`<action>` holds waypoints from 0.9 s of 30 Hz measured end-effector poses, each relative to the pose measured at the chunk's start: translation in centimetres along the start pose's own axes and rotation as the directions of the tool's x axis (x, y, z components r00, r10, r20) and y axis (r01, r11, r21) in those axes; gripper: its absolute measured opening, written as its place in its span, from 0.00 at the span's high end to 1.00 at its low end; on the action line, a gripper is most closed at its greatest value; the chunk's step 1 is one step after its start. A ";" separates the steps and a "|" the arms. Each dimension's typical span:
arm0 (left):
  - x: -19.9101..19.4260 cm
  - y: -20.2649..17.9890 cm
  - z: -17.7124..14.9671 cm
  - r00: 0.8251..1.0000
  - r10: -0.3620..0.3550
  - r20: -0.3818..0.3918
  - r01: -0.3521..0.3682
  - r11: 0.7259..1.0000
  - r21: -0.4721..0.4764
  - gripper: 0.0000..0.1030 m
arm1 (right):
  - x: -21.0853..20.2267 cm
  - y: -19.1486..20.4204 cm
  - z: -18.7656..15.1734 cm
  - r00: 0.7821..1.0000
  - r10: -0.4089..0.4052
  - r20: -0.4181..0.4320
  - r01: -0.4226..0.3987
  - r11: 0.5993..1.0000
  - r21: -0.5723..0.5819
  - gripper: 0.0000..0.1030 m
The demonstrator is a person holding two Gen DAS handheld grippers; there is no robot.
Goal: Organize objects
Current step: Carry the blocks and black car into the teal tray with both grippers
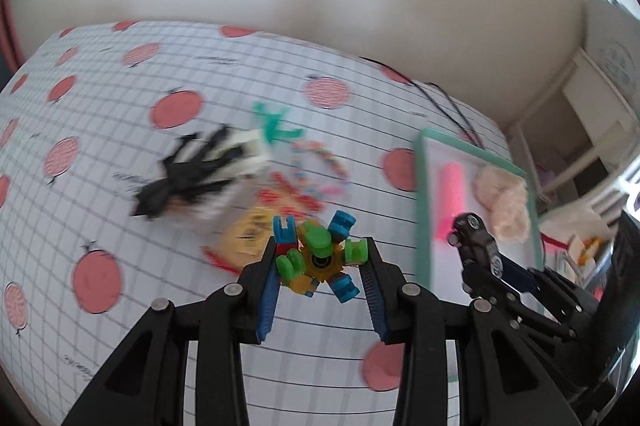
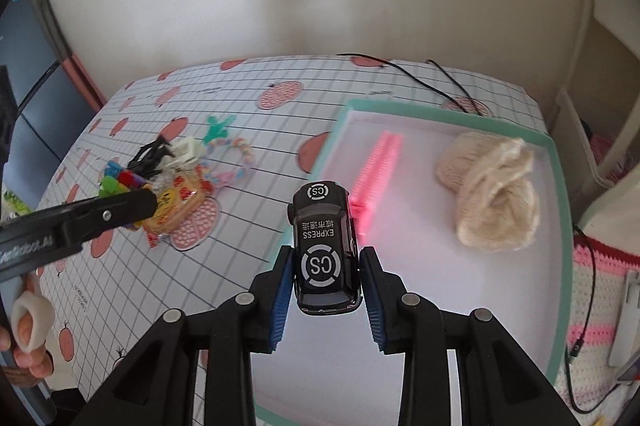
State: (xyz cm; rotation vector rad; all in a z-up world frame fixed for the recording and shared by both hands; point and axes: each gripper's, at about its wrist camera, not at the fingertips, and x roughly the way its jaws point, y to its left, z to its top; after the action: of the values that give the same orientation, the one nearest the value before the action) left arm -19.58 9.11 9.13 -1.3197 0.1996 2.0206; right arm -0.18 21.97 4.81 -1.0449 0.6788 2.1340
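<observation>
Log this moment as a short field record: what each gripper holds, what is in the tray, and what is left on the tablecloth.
left gripper: shut on multicoloured plastic gear toy
right gripper: shut on black toy car marked EXPRESS, above the tray's near left part
tray: mint-rimmed white tray holds pink comb and cream knitted item
tablecloth: grid-and-fruit-print cloth holds black-and-white hair clips, green plastic piece, pastel bead bracelet, yellow snack packet

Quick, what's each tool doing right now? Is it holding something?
Left tool: closed on the colourful block toy.
Right tool: closed on the black toy car.
</observation>
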 end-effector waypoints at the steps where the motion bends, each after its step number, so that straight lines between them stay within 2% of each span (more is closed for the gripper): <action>1: 0.1 -0.9 -0.1 1.000 -0.008 -0.002 0.008 1.000 0.013 0.62 | -0.2 -0.6 -0.1 1.000 -0.009 0.002 0.009 1.000 0.010 0.66; 14: 2.4 -10.1 -2.4 0.993 -0.102 -0.059 0.110 0.984 0.141 0.62 | -2.2 -6.6 -0.5 0.993 -0.112 0.025 0.109 0.988 0.110 0.66; 20: 3.8 -12.9 -3.7 0.994 -0.082 -0.066 0.094 0.971 0.218 0.62 | -1.4 -7.5 -0.9 0.992 -0.123 0.002 0.121 0.984 0.132 0.66; 27: 6.4 -13.4 -4.3 0.993 -0.065 -0.097 0.086 0.969 0.232 0.62 | 0.7 -7.9 -1.6 0.990 -0.130 -0.053 0.136 0.981 0.136 0.66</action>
State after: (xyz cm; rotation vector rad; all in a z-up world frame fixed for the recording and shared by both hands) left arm -9.42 19.93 4.84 -1.2473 0.4121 1.8136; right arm 6.17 26.28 2.14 -1.0342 0.7461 1.9254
